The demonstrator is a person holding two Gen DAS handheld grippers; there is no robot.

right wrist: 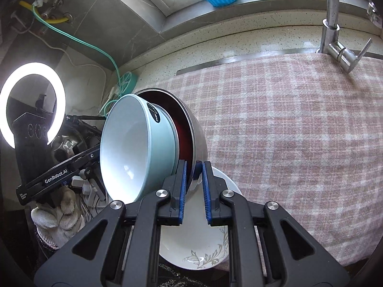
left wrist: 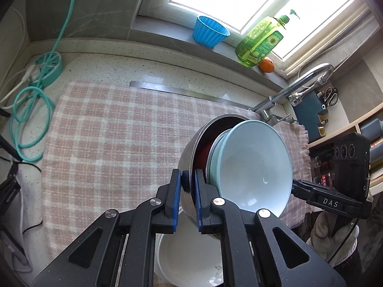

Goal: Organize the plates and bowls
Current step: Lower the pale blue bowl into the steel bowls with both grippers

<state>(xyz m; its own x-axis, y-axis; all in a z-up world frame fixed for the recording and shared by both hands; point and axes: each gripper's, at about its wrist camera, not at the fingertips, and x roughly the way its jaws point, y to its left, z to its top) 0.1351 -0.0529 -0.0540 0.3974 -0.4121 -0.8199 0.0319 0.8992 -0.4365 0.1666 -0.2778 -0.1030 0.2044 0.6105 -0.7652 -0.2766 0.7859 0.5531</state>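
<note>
Above checked cloth [left wrist: 107,131], steel bowl [left wrist: 189,157] rim between both tongs [left wrist: 185,184].

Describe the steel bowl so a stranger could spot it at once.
Start at the pink checked cloth covering the counter below the window. Above its near edge, both grippers, left and right, pinch opposite sides of a tilted stack's rim. The steel bowl is the outermost, shiny one; a pale blue bowl nests inside it, and a white plate lies flat underneath.
</note>
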